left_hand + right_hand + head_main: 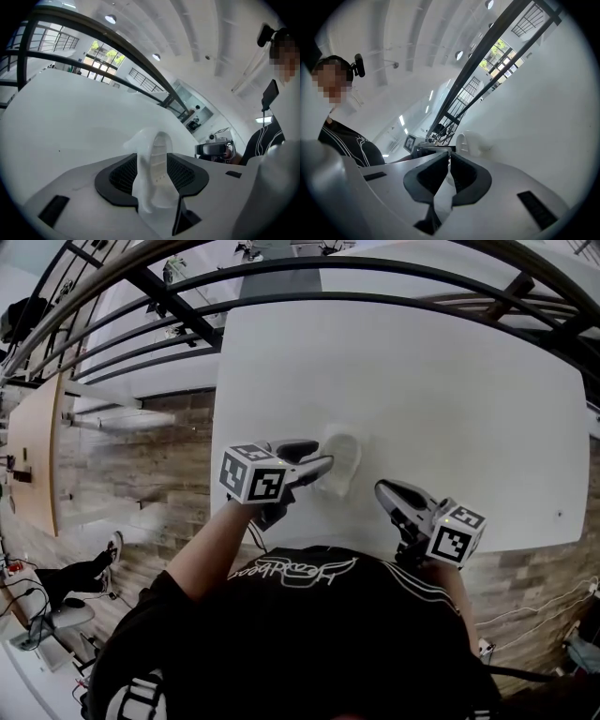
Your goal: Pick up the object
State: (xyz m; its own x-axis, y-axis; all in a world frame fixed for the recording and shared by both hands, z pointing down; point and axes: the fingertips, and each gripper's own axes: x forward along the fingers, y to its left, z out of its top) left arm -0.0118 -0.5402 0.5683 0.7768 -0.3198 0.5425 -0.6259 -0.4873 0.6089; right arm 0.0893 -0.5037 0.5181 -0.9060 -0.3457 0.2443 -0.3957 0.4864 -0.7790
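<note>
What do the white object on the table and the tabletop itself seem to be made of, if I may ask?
The white object is probably thin frosted plastic: its curved wall looks translucent, with moulded ribs inside. The table is likely matte white laminate or painted board: flat, even, without glare, and its core does not show.

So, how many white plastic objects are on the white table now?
1. The white, curved plastic object lies near the near edge of the white table, between the open jaws of the left gripper. No other one shows.
</note>
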